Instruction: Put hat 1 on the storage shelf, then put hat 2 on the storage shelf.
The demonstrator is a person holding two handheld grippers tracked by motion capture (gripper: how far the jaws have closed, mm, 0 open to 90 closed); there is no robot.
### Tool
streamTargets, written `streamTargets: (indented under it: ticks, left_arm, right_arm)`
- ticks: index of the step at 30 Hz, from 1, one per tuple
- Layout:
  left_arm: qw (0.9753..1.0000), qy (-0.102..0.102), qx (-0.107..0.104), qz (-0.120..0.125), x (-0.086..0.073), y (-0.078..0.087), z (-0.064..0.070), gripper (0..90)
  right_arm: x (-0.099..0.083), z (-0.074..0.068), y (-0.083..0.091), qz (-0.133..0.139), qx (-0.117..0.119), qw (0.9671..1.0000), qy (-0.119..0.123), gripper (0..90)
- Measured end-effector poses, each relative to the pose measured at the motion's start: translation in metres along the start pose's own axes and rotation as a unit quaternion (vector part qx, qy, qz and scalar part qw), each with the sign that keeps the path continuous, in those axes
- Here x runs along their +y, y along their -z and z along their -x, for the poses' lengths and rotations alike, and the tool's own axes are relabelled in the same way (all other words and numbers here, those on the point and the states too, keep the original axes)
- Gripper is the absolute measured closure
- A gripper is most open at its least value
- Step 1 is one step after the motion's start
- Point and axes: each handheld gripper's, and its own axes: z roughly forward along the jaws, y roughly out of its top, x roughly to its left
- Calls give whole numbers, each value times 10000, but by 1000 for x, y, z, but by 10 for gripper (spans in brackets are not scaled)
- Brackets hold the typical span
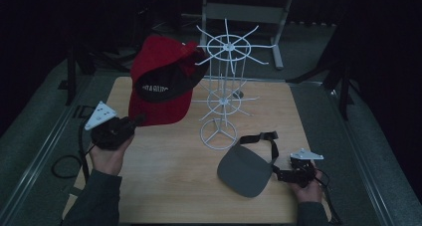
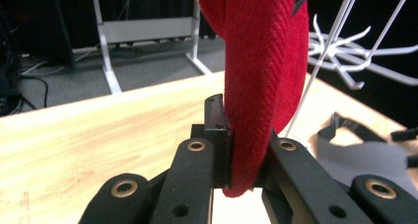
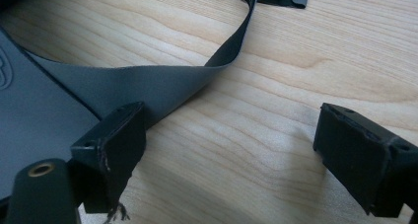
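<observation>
A red cap (image 1: 164, 71) with a black inner band is held up in the air, its crown against the left arms of the white wire rack (image 1: 226, 49). My left gripper (image 1: 137, 120) is shut on the edge of its brim; in the left gripper view the red cloth (image 2: 266, 61) is pinched between the jaws of the left gripper (image 2: 241, 169). A grey visor (image 1: 246, 169) with a black strap (image 1: 268, 139) lies flat at the table's front right. My right gripper (image 1: 278, 175) is open just right of it. In the right gripper view the right gripper (image 3: 236, 150) hovers low over the wood, beside the visor (image 3: 39, 100) and strap (image 3: 236, 31).
The wooden table (image 1: 169, 181) has bare wood at its front left and far right. The rack's round base (image 1: 218, 135) stands mid-table, and its arms (image 2: 340, 46) stick out in two tiers. Metal frame legs (image 1: 278, 37) stand on the floor behind the table.
</observation>
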Motion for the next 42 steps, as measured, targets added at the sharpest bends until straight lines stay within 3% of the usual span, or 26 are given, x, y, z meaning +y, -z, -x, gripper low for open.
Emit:
streamTargets:
  ticks: [8,12,22,30,36,42]
  left_arm:
    - [9999,-32,40,-87,-7,-3,-2,834]
    - [10000,-58,3,9,-5,0,-2,759]
    - [9999,-123,59,-25,-5,8,-7,605]
    - [9999,-152,24,-40,-2,15,-10,565]
    - [9999,-28,-121,-97,-3,19,-15,555]
    - [9998,-35,-143,-110,-4,22,-15,543]
  right_arm:
    - [0,0,0,0,2,10000,-17,125]
    - [0,0,0,-2,1,10000,-16,125]
    - [0,0,0,-1,1,10000,-20,125]
    - [0,0,0,-3,2,10000,-18,125]
    - [0,0,0,-1,0,10000,-22,125]
    - [0,0,0,-1,1,10000,-22,125]
